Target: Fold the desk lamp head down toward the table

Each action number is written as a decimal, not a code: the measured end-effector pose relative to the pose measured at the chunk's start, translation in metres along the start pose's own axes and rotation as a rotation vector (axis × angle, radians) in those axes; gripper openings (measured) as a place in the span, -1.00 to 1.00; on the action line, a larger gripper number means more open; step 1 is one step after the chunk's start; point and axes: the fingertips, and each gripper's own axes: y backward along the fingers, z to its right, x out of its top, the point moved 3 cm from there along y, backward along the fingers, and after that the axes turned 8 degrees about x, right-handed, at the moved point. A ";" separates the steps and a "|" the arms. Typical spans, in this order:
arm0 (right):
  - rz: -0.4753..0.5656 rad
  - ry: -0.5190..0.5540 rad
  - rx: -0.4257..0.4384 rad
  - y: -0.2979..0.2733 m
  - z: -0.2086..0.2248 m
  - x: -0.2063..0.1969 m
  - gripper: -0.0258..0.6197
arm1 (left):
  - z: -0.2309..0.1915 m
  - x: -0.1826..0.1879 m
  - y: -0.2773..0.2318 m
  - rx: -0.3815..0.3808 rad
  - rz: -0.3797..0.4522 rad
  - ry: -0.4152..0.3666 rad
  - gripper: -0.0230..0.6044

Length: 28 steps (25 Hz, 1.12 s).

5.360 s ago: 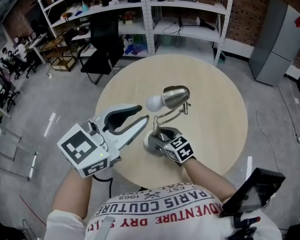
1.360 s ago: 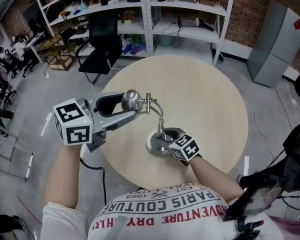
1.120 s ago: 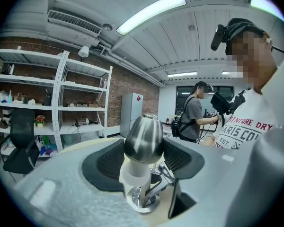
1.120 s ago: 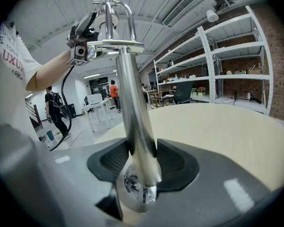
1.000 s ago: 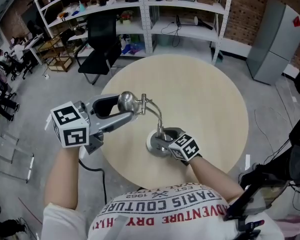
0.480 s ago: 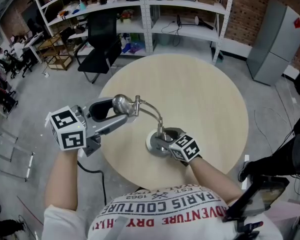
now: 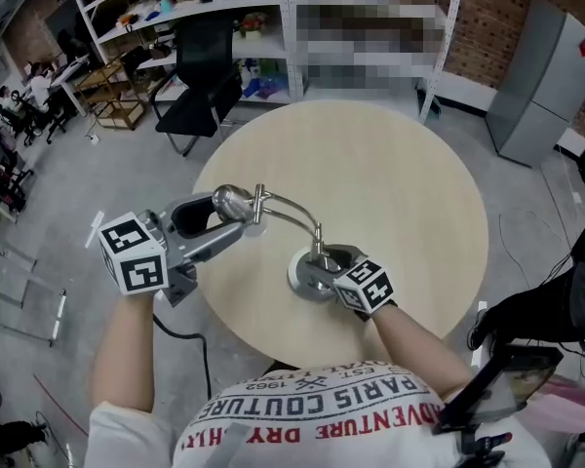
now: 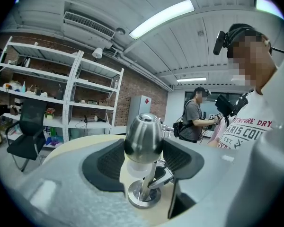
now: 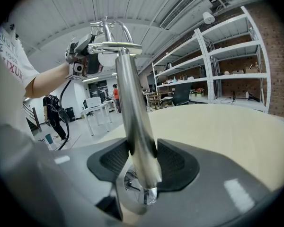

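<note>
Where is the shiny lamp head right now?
In the head view the lamp head is over the left edge of the round table, clamped in the jaws of the left gripper.

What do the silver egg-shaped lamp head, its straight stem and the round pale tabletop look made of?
Silver egg-shaped lamp head: likely brushed metal, satin sheen. Straight lamp stem: polished metal, mirror-like reflections. Round pale tabletop: probably wood laminate, matte even beige; solid wood is possible.

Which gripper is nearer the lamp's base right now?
Right. The right gripper clamps the stem just above the base; the left gripper grips the lamp head, up and away.
</note>
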 end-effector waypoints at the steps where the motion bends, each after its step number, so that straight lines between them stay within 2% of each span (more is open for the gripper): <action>1: 0.002 0.000 -0.001 0.001 0.000 0.000 -0.34 | -0.001 -0.002 0.001 0.006 -0.002 0.003 -0.13; 19: 0.015 -0.020 -0.008 0.005 0.001 0.007 -0.33 | -0.020 -0.030 0.017 0.078 -0.035 0.060 -0.19; 28: 0.005 -0.021 -0.017 0.004 0.004 0.009 -0.34 | -0.030 -0.045 0.018 0.092 -0.024 0.083 -0.21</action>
